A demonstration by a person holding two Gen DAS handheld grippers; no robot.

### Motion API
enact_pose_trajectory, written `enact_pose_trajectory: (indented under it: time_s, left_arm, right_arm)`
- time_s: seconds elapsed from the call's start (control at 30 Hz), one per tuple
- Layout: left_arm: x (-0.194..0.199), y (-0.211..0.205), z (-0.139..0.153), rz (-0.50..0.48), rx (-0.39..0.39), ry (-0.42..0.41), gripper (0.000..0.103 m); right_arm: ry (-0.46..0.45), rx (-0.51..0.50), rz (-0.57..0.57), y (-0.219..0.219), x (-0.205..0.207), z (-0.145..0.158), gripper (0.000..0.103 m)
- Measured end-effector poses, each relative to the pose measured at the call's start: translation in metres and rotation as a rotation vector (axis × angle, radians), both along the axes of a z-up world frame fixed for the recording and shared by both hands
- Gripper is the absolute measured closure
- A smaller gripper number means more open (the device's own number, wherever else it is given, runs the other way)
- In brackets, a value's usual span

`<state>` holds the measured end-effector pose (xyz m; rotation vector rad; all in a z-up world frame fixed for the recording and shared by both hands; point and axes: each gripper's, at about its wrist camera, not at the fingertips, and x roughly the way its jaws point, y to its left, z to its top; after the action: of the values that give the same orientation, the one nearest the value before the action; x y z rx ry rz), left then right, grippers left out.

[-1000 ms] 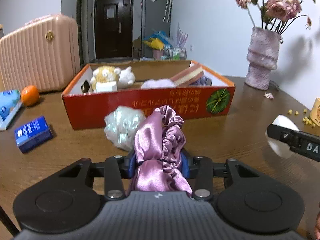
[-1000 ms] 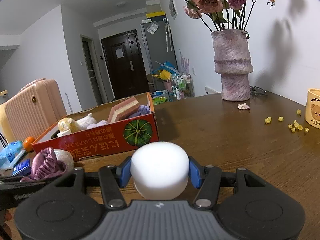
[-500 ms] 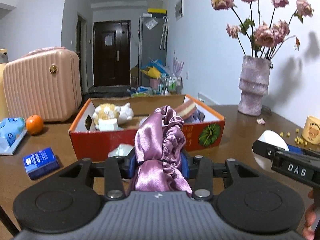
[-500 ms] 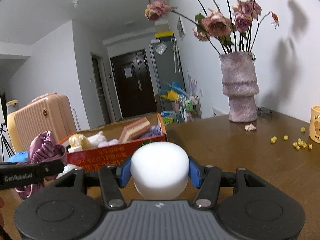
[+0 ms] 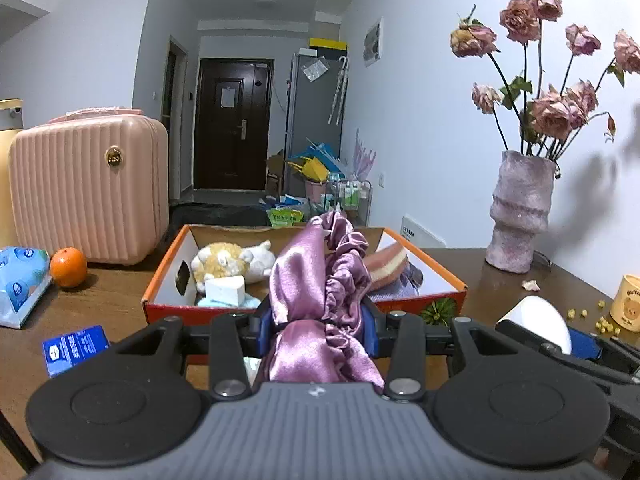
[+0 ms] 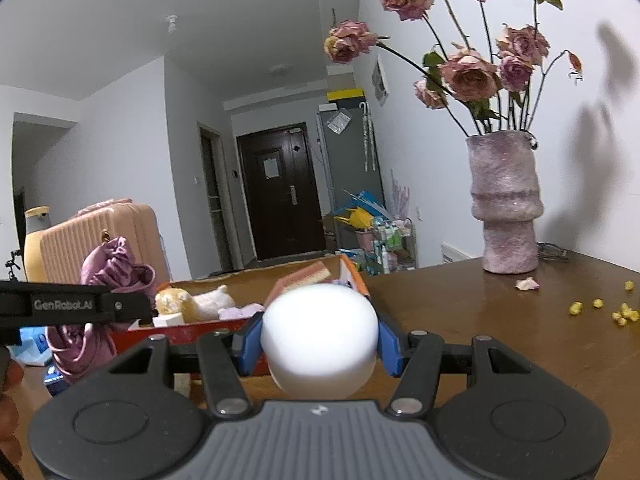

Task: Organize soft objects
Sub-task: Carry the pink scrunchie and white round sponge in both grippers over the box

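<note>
My left gripper [image 5: 318,326] is shut on a purple satin scrunchie [image 5: 320,300] and holds it above the table, just before the orange cardboard box [image 5: 168,280]. The box holds a yellow and white plush toy [image 5: 228,260], a white block [image 5: 224,290], a pink sponge [image 5: 386,262] and a lilac cloth. My right gripper [image 6: 318,344] is shut on a white foam ball [image 6: 318,340], held to the right of the box [image 6: 352,272]. The scrunchie shows at the left in the right wrist view [image 6: 108,276], the ball at the right in the left wrist view [image 5: 536,320].
A pink suitcase [image 5: 88,184], an orange [image 5: 68,267], a blue tissue pack [image 5: 20,280] and a small blue box [image 5: 74,348] are at the left. A vase of dried roses [image 5: 520,224], a yellow cup [image 5: 628,302] and yellow crumbs [image 6: 600,308] are at the right.
Both grippers have risen with their objects and moved closer to the box. The pearly white bundle that lay before the box is now mostly hidden behind my left gripper.
</note>
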<state>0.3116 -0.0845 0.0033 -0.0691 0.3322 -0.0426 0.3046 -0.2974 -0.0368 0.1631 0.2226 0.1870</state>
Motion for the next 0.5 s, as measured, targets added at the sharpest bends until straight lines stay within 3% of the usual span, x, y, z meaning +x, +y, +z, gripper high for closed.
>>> enact_pose_trajectory:
  time_s: [0.5]
  left_arm:
    - [0.023,0.010,0.007,0.018,-0.009,-0.041,0.061]
  right_arm:
    - [-0.048,0.031,0.044,0.026,0.029,0.000,0.047]
